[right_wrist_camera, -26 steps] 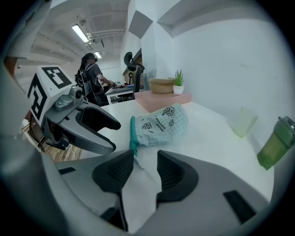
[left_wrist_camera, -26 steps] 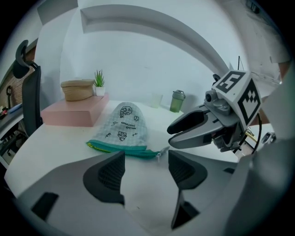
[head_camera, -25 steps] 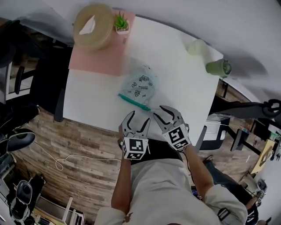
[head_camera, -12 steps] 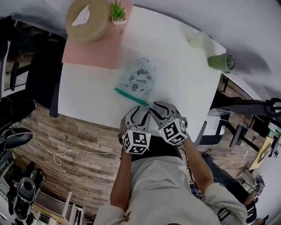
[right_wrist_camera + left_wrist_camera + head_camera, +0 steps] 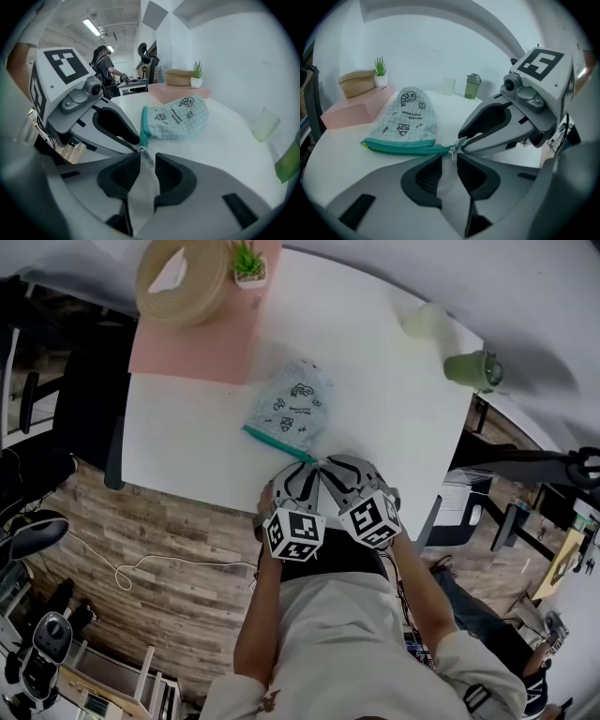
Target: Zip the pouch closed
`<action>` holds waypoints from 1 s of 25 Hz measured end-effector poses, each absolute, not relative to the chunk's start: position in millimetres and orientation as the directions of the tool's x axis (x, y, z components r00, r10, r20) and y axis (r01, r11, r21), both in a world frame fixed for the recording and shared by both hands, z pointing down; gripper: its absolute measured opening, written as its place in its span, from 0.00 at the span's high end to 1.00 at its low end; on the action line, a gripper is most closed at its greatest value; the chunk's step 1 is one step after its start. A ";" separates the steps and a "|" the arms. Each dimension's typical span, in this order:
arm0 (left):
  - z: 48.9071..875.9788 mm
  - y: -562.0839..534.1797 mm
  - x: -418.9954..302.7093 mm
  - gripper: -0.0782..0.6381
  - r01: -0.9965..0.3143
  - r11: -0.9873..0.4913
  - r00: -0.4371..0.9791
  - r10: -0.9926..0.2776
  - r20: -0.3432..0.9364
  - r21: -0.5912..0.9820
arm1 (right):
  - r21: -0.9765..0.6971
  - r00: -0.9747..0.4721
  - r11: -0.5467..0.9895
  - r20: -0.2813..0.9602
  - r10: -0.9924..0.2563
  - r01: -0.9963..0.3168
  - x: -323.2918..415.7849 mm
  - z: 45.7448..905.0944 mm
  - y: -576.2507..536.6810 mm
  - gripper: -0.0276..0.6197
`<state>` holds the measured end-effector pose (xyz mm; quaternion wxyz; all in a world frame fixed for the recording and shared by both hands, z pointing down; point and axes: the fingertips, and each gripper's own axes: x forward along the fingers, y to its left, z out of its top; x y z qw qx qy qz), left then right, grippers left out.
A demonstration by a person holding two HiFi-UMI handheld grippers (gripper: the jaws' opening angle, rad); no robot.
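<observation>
A pale checked pouch (image 5: 291,407) (image 5: 412,117) (image 5: 180,117) with a teal zipper (image 5: 277,443) (image 5: 405,149) lies flat on the white table (image 5: 187,442). Both grippers meet at the zipper's near end. My left gripper (image 5: 307,468) (image 5: 449,160) has just been closing; its narrow gap holds the small metal zip pull (image 5: 452,153), and the pads do not press it. My right gripper (image 5: 324,465) (image 5: 147,160) (image 5: 461,142) has also been closing, its tips around the zipper's end tab (image 5: 145,153) with a slit still showing.
A round wicker box (image 5: 183,282) and a small potted plant (image 5: 247,261) sit on a pink block (image 5: 197,348) at the far left. A clear cup (image 5: 422,322) and a green bottle (image 5: 472,371) stand far right. The near table edge is just under the grippers.
Both grippers have moved forward from the table's near edge to the pouch's zipper end. The left jaws have narrowed a lot, the right ones a little.
</observation>
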<state>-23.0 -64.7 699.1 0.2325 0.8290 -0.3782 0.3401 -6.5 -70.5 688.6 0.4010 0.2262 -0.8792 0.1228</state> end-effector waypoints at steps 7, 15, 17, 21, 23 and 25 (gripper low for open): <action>697.8 -66.8 -23.1 0.80 -0.767 -0.630 0.496 -0.458 0.738 0.125 | -0.024 -0.588 0.894 0.761 -0.273 -0.447 -9.3 691.5 -73.3 0.80; 699.5 -64.3 -16.6 0.89 -0.737 -0.667 0.510 -0.438 0.740 0.113 | -0.012 -0.594 0.927 0.771 -0.230 -0.375 -14.4 696.8 -70.9 0.91; 699.4 -64.4 -17.7 0.89 -0.732 -0.672 0.515 -0.433 0.740 0.115 | -0.006 -0.594 0.931 0.772 -0.228 -0.365 -14.6 696.9 -69.1 0.92; 698.5 -63.9 -19.2 0.89 -0.725 -0.679 0.517 -0.429 0.741 0.113 | -0.001 -0.592 0.930 0.772 -0.232 -0.366 -14.7 697.3 -67.4 0.93; 697.8 -63.3 -19.5 0.89 -0.725 -0.679 0.517 -0.428 0.741 0.114 | -0.002 -0.592 0.929 0.771 -0.234 -0.370 -14.7 696.9 -66.8 0.93; 696.6 -62.9 -19.8 0.89 -0.726 -0.678 0.518 -0.428 0.741 0.115 | -0.002 -0.593 0.927 0.769 -0.238 -0.375 -14.8 695.7 -66.4 0.93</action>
